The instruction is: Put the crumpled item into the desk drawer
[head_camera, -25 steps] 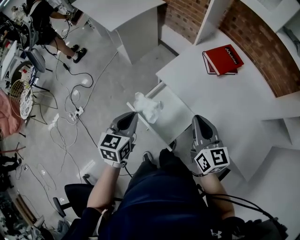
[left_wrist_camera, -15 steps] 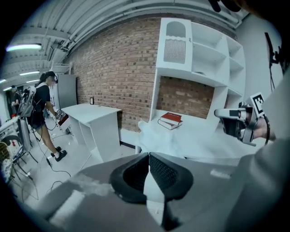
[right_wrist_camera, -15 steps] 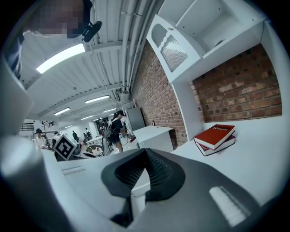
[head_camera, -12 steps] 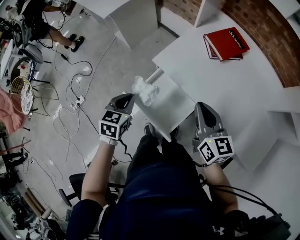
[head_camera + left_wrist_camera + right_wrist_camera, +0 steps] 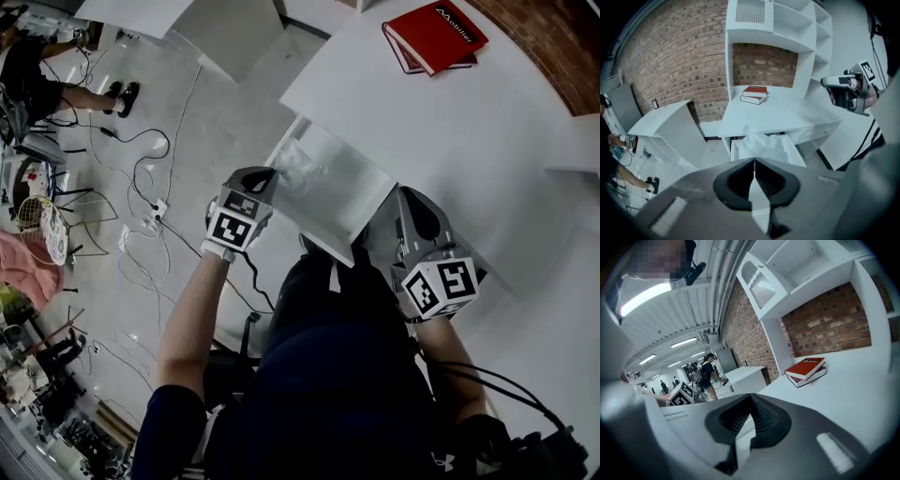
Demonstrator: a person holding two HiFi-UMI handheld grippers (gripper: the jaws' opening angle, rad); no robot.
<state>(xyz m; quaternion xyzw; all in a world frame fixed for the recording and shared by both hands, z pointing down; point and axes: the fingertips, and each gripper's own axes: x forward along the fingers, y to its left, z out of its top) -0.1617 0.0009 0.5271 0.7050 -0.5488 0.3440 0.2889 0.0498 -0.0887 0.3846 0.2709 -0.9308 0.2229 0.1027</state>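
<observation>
The crumpled white item hangs from my left gripper, which is shut on one corner of it. It sits low over the left end of the open white drawer, under the desk top. In the left gripper view the jaws meet, the crumpled item bulges just past them, and the drawer wall lies beneath. My right gripper is at the drawer's right side, shut and empty, and its jaws point along the desk.
A red book lies at the far end of the desk. Cables trail over the floor to the left, near a standing person. Another white desk stands beyond. The shelf unit rises behind the desk.
My left gripper has come down and forward with the crumpled item, from above the drawer's front corner to low over the drawer. The right gripper sank a little.
</observation>
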